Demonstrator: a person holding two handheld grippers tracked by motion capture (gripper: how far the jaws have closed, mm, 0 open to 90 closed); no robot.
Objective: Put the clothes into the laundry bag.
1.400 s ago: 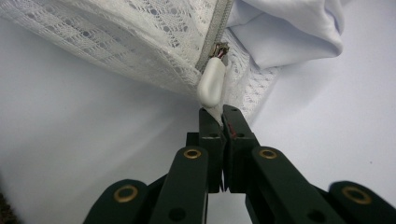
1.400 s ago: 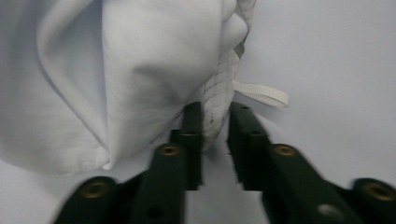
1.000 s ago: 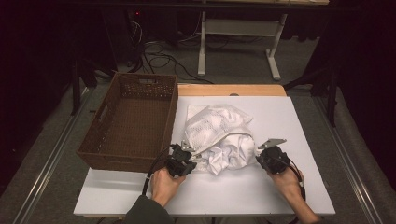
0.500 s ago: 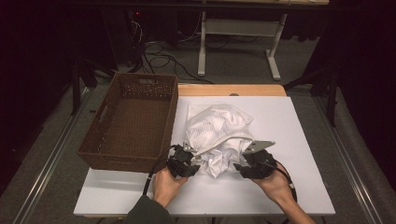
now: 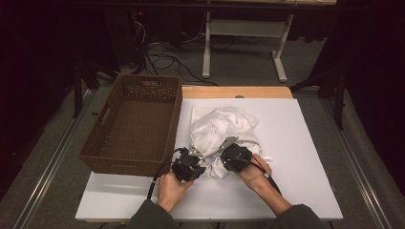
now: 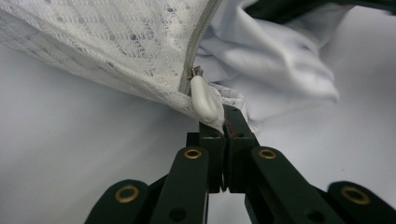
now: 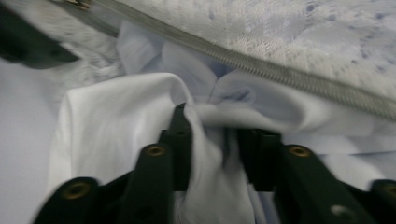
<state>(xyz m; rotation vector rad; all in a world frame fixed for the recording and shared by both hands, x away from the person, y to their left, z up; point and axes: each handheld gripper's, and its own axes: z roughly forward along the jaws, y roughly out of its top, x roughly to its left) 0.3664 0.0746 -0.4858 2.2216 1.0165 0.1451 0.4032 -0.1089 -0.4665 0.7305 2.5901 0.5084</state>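
Note:
A white lace mesh bag (image 5: 220, 123) lies on the white table, with a white garment (image 7: 116, 121) spilling from its open zipper (image 7: 280, 70). My left gripper (image 5: 197, 153) is at the bag's near left edge. In the left gripper view it (image 6: 224, 116) is shut on the bag's hem, just below the white zipper pull (image 6: 204, 98). My right gripper (image 5: 218, 153) sits close beside it at the bag's mouth. Its jaws (image 7: 217, 126) have just been closing, and a bunched fold of the white garment is pinched between them.
A brown wicker basket (image 5: 119, 162) stands at the table's left, its near corner beside my left gripper. The white tabletop (image 5: 296, 143) stretches to the right and towards the person. A wooden strip (image 5: 239, 92) runs along the far edge. Desk legs and cables lie on the floor beyond.
My right gripper has moved left from the bag's right side to its near edge, beside the left gripper, and has closed on cloth. The left hand has kept its place.

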